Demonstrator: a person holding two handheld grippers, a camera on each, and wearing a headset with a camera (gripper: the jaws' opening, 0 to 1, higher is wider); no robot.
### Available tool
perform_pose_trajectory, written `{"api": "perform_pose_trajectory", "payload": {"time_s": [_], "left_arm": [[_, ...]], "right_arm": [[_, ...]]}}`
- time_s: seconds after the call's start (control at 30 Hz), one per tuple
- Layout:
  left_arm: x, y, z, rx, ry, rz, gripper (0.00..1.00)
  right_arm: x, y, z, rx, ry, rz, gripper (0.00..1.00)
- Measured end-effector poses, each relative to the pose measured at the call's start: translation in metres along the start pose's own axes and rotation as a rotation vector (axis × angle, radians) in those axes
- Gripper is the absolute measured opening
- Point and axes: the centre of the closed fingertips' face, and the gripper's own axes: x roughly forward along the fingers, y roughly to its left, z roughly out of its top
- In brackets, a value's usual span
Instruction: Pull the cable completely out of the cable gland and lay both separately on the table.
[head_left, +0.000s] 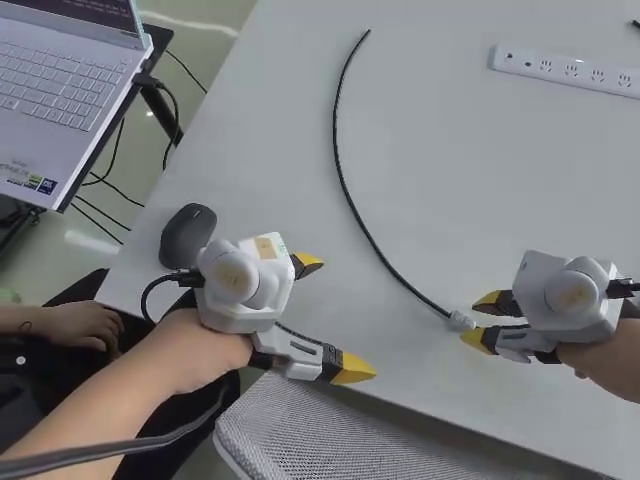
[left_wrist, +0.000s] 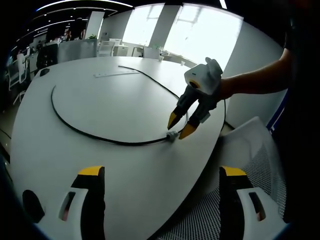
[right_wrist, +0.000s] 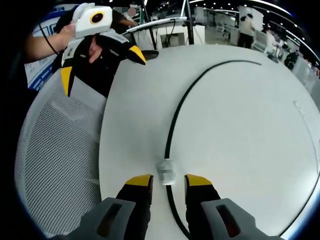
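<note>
- Mesh chair back (head_left: 330, 435): nearest the person, tucked under the table edge on the near side of the cable gland (head_left: 459, 321).
- Left gripper (head_left: 330, 318): held in a hand (head_left: 190, 350) at the near edge of the table (head_left: 480, 180), well to the left of the gland. Jaws spread wide and holding nothing. In the left gripper view, bare tabletop and chair mesh lie between them.
- Right gripper (head_left: 483, 320): just right of the gland, low over the table. Jaws part-way apart, with one yellow tip on each side of the gland. The right gripper view shows a sliver of white table on both sides of the gland, so the jaws are not clamped on it.
- Gland: small and pale, lying on the table close to the near edge, threaded on the cable (head_left: 340, 170).
- Cable: thin and black. It runs through the gland, and a short length passes back between the right gripper's jaws. The long part leaves the gland and sweeps away in a wide arc over the tabletop. Its free end lies far from the gland.
- Mouse (head_left: 188, 232): dark, on the table's left edge, just beyond the left gripper and well left of the gland.
- Power strip (head_left: 565, 70): white, flat on the table, far beyond the gland and apart from the cable.
- Laptop (head_left: 60, 80): open, off the table, farthest left of the gland.
</note>
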Motion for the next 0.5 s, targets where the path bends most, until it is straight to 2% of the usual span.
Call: {"api": "perform_pose_trajectory", "payload": {"time_s": [0.5], "left_arm": [[0.0035, -0.0012, -0.0065, 0.005, 0.021, -0.011, 0.93]], "right_arm": [[0.0041, 0.0017, -0.0015, -0.018, 0.013, 0.011, 0.14]]}}
